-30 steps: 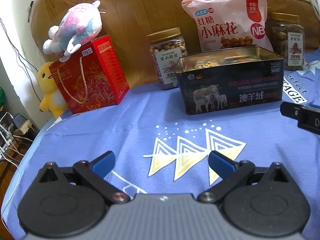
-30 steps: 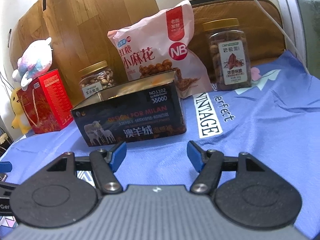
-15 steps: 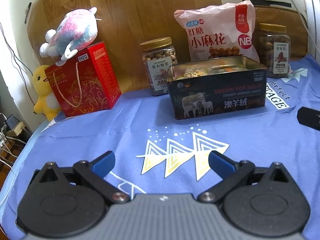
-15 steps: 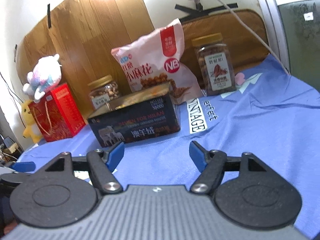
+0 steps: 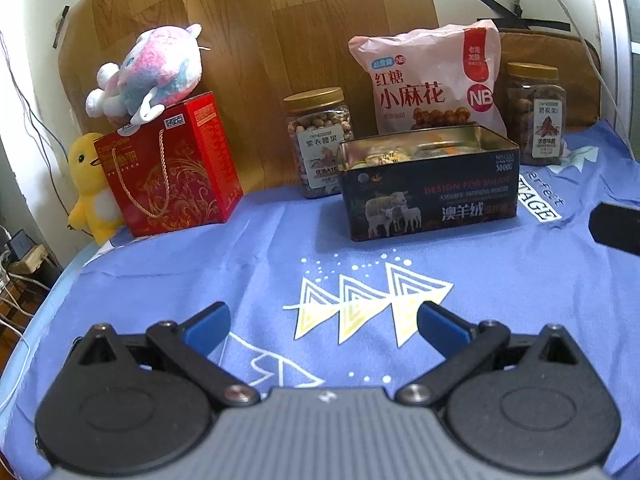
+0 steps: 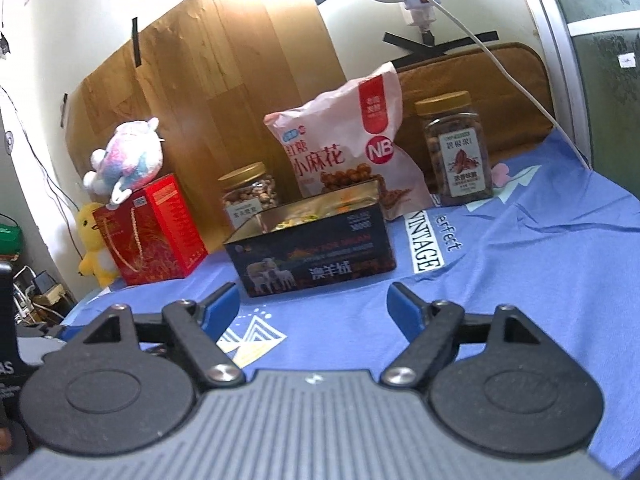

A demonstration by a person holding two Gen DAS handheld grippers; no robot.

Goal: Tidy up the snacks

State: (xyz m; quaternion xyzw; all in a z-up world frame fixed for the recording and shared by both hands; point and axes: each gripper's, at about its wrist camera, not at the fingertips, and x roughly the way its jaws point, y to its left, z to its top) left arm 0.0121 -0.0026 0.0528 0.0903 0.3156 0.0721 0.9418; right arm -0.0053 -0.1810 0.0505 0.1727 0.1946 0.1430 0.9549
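Note:
An open dark tin [image 5: 430,196] [image 6: 312,258] holding wrapped snacks stands mid-table on the blue cloth. Behind it leans a pink snack bag [image 5: 430,80] [image 6: 348,156]. A nut jar [image 5: 320,140] [image 6: 250,194] stands at the tin's left and a second jar [image 5: 536,114] [image 6: 456,152] at its right. My left gripper [image 5: 323,320] is open and empty, well short of the tin. My right gripper [image 6: 314,300] hovers before the tin with its jaws opening and nothing between them. Its dark body [image 5: 616,228] shows at the right edge of the left wrist view.
A red gift box [image 5: 172,168] [image 6: 152,228] with a pastel plush toy [image 5: 148,74] on top stands at the back left, a yellow duck toy [image 5: 90,184] beside it. A wooden board [image 5: 248,32] lines the wall. Cables and plugs [image 5: 20,252] lie past the table's left edge.
Both grippers have drawn back and risen from the tin, which looks smaller now. The right gripper's fingers have spread wider. The left gripper stays open.

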